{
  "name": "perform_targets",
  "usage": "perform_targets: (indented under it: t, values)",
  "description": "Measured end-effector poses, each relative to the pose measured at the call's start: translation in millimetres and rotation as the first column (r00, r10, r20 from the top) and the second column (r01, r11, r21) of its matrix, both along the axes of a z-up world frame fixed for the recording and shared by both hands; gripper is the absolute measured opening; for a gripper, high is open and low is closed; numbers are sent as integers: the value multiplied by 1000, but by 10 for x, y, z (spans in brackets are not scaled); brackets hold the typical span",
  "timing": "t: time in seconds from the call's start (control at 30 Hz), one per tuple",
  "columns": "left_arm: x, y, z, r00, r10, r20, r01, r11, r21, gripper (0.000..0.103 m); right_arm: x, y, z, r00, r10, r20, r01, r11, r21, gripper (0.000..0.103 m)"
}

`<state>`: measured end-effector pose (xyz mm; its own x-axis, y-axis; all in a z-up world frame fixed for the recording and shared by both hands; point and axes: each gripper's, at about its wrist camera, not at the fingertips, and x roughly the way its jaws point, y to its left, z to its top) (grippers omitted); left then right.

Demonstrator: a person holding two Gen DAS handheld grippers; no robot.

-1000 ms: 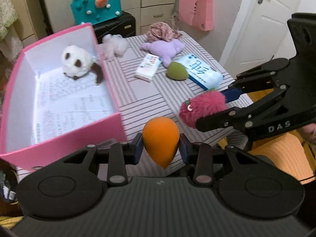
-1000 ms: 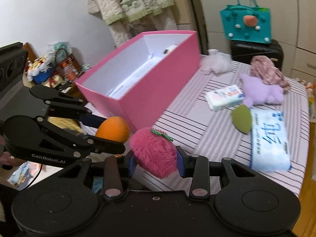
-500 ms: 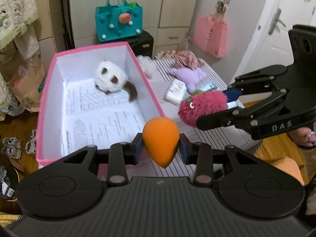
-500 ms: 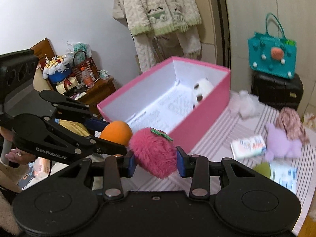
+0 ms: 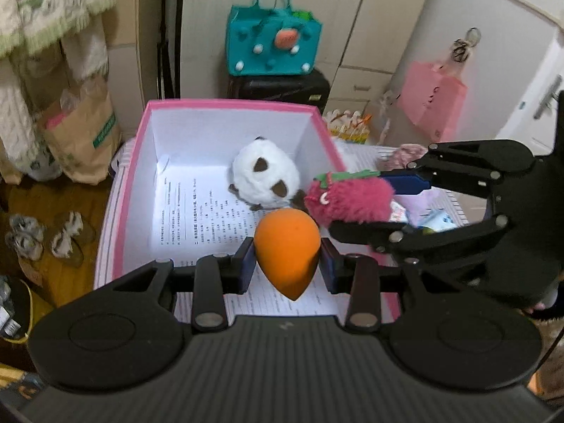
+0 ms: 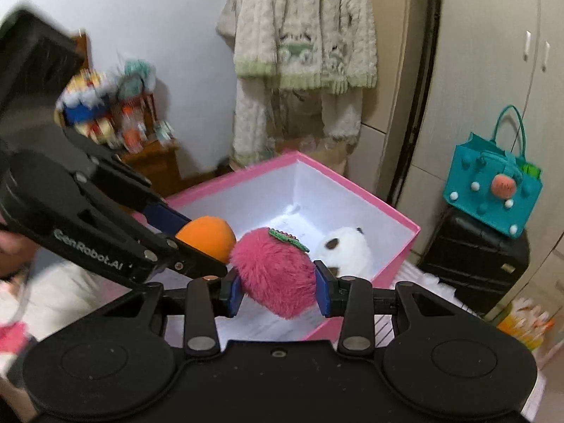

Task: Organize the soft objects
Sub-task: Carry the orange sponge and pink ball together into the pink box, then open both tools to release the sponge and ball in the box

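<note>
My left gripper [image 5: 287,264] is shut on an orange egg-shaped sponge [image 5: 286,246] and holds it above the near end of the pink box [image 5: 225,105]. My right gripper [image 6: 278,289] is shut on a fluffy red plush strawberry [image 6: 276,275], held over the box's right wall; it also shows in the left wrist view [image 5: 347,201]. A white and brown plush animal [image 5: 264,176] lies inside the box on printed paper. The orange sponge also shows in the right wrist view [image 6: 208,236], left of the strawberry.
A teal bag [image 5: 273,46] sits on a black suitcase [image 5: 278,88] behind the box. A pink bag [image 5: 431,102] hangs at the right. Purple plush and packets [image 5: 423,211] lie on the striped table behind my right gripper. Shoes [image 5: 46,236] lie on the floor at left.
Both grippers have moved left and up from the table's edge to above the pink box, each still holding its object. The box's inside now fills the middle of both views.
</note>
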<state>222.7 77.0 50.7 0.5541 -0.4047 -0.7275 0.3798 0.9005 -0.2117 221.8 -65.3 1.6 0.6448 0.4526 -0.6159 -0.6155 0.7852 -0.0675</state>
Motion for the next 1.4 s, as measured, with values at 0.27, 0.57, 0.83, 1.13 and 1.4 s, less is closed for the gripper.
perform_targets:
  t: [0.27,0.57,0.83,1.13,1.4]
  values:
    - [735,58,-454,982,44,-186,-47,999,-15,37,443,356,-253,995,93,-32,-98,966,-238,44]
    - [1195,43,-855,932,112,-344,-115,993,11,37,653,597,-474,981,150,-120,-186,891,-413,44]
    - [1303,-9,-958,930,98,-353,-115,993,-28,37,674,569,-466,989,111,-93,-140,900,-413,59]
    - [1112,-65,-790,958,83,-273,-87,996,-4,55,417,350,-316,997,40,-67,-57,960,-273,60]
    - [705,39,-346,989,55,-140,-53,998,22,57,-27,-63,-14,993,-23,-113,20,999,-26,60]
